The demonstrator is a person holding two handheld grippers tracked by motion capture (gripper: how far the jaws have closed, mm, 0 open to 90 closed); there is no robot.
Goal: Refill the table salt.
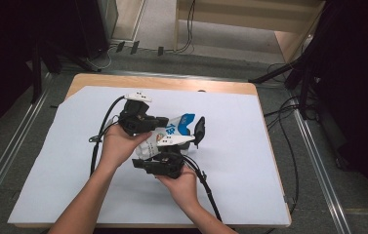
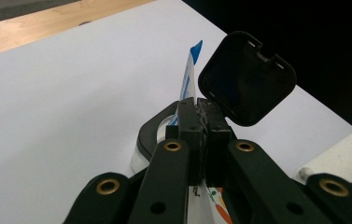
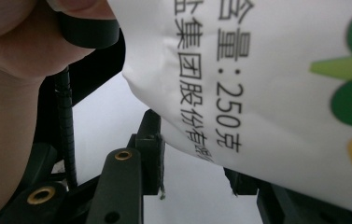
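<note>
A white bag with blue print is held up over the table between my two grippers. My left gripper comes in from the left. In the left gripper view its jaws are pinched tight on the thin top edge of the bag. A black flip lid stands open just past them, above a black ring; the lid shows at the bag's right end. My right gripper sits below, and its jaws straddle the bag's printed body, with one jaw hidden behind it.
A white sheet covers most of the wooden table. The left hand and its gripper's black cable are close to the right gripper. Cables and dark stands lie on the floor beyond the table.
</note>
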